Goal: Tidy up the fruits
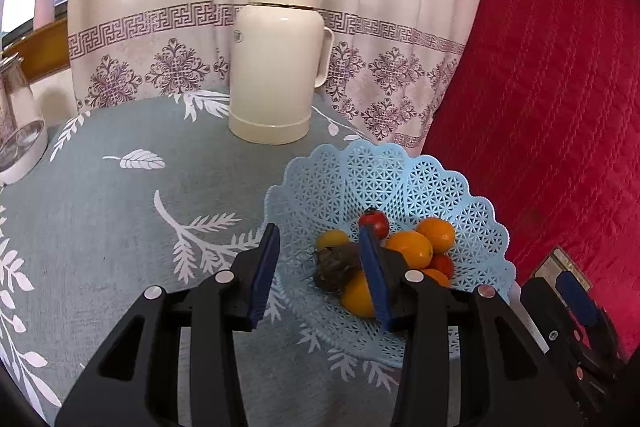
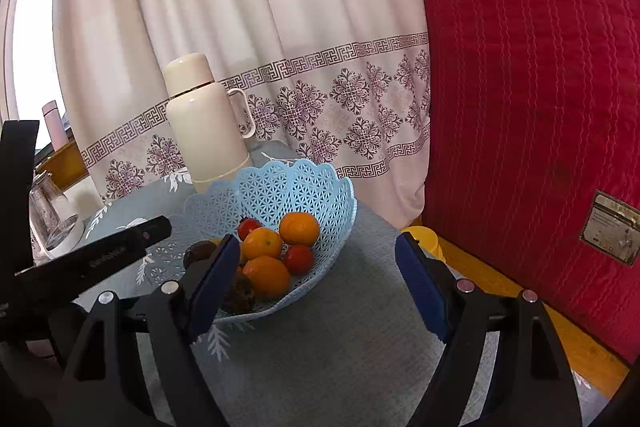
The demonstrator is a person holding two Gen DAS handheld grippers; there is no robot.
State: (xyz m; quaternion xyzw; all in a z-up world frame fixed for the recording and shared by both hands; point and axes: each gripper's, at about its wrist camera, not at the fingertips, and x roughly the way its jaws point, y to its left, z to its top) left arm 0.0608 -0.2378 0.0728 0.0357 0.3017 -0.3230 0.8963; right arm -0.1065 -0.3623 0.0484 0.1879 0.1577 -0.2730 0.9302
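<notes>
A light blue lattice basket (image 1: 472, 223) (image 2: 320, 187) stands on the grey-blue tablecloth and holds several oranges (image 1: 412, 247) (image 2: 300, 227), red tomatoes (image 1: 378, 221) (image 2: 299, 259) and a dark rough fruit (image 1: 334, 267) (image 2: 240, 295). My left gripper (image 1: 320, 271) is open and empty, its jaws straddling the basket's near left rim above the dark fruit. My right gripper (image 2: 320, 291) is open wide and empty, just in front of the basket's right side. The left gripper's body (image 2: 92, 259) shows at the left of the right wrist view.
A cream thermos flask (image 1: 276, 67) (image 2: 204, 127) stands behind the basket against a patterned curtain. A glass jug (image 1: 20, 123) (image 2: 52, 223) sits at the table's left. A red quilted cushion (image 1: 560, 87) (image 2: 540, 87) fills the right. A yellow object (image 2: 424, 239) lies beyond the table's right edge.
</notes>
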